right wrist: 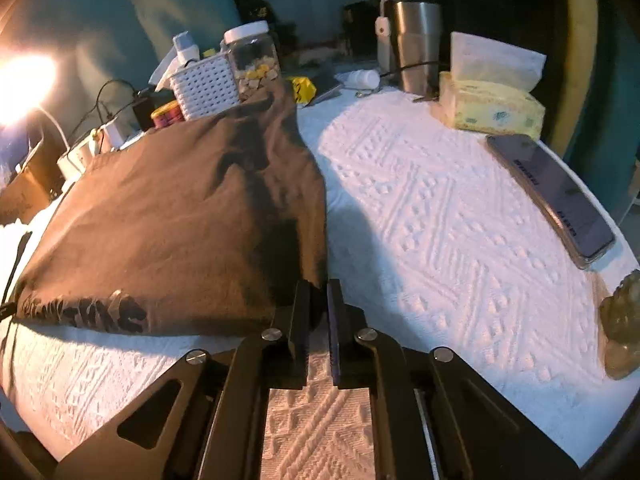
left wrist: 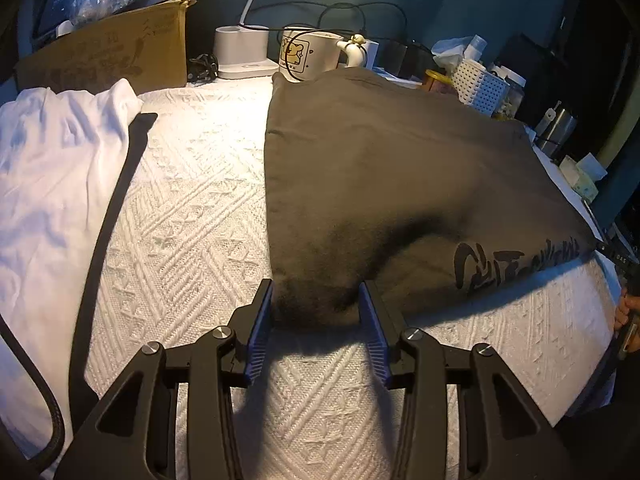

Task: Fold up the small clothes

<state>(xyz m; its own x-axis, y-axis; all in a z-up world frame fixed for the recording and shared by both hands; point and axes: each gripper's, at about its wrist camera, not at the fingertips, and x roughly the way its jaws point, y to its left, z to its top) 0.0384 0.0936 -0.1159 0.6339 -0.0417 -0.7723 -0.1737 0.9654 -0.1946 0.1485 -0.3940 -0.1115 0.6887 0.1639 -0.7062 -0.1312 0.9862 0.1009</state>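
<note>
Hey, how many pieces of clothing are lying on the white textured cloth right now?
2. A dark grey-brown printed garment lies in the middle, both grippers at its near corners. A white garment lies crumpled at the left. Others may be out of view.

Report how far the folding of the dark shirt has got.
Done: the dark shirt already lies doubled into a neat panel. In hand: the right gripper is shut on its near corner; the left gripper straddles the other, fingers apart. Left: the next fold, then the white garment.
</note>
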